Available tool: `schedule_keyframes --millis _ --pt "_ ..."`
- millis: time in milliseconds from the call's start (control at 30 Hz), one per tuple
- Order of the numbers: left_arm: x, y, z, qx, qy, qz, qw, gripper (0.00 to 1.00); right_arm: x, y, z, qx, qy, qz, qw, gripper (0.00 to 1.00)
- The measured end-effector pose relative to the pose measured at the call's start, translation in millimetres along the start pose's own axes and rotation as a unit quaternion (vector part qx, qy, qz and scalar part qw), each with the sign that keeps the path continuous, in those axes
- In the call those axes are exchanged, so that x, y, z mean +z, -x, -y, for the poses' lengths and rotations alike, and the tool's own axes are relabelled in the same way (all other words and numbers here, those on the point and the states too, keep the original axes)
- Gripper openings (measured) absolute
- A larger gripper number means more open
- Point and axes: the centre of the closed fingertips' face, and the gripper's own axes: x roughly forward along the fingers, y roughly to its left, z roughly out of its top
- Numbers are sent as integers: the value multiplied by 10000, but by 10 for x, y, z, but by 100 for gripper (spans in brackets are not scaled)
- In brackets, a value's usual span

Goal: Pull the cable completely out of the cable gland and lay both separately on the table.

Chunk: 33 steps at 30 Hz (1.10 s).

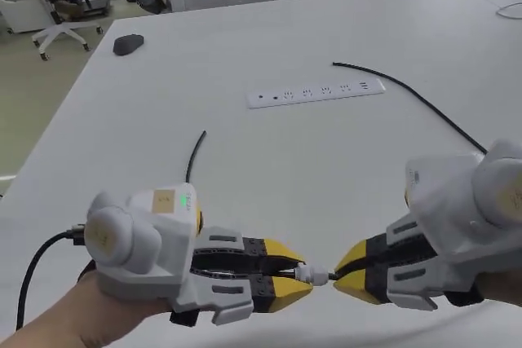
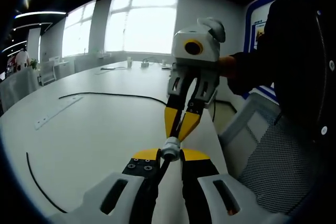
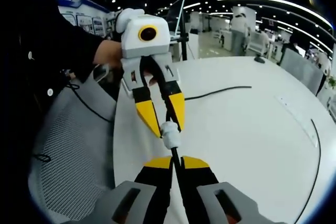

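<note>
Head view: L tool (image 1: 295, 276) nips gland (image 1: 310, 273), R tool (image 1: 347, 275) nose-to-nose w/ it, both over table (image 1: 269, 169). L gripper view: gland (image 2: 170, 148) sits at own tips, prob. the anchor. R gripper view: own jaws narrow on cable (image 3: 175, 153) just beside gland, looks set for opposing pull.

The gland (image 1: 313, 273) is a small white rounded fitting. It hangs clear of the worktop (image 1: 269, 169), above the near edge, with its axis roughly level and running along that edge. The tips of the left gripper (image 1: 292, 277) clamp it. The cable (image 3: 175, 155) is thin and black and is still threaded through the gland. A short taut stretch leaves one end of the gland and is pinched by the tips of the right gripper (image 1: 346, 273). From the other end the cable runs back between the left jaws. Neither the gland nor this stretch of cable touches the worktop.
</note>
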Motion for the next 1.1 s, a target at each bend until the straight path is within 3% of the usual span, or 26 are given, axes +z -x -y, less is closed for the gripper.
schedule_keyframes --millis 167,300,533,800,1100 --pt "26 -10 -13 9 26 65 10000 15 -42 38 50 -170 -99 -44 9998 0" --pt "31 52 -81 105 78 104 9999 15 -180 136 150 -527 4 -157 9985 0" --pt "24 112 -130 206 84 129 9997 15 -474 325 301 -889 -407 -291 9948 0" --pt "-3 174 -183 306 60 85 9995 15 -852 550 490 -1398 -780 -492 9859 0" --pt "-28 209 -205 365 68 88 9993 15 -1245 692 627 -1692 -1143 -678 9766 0"
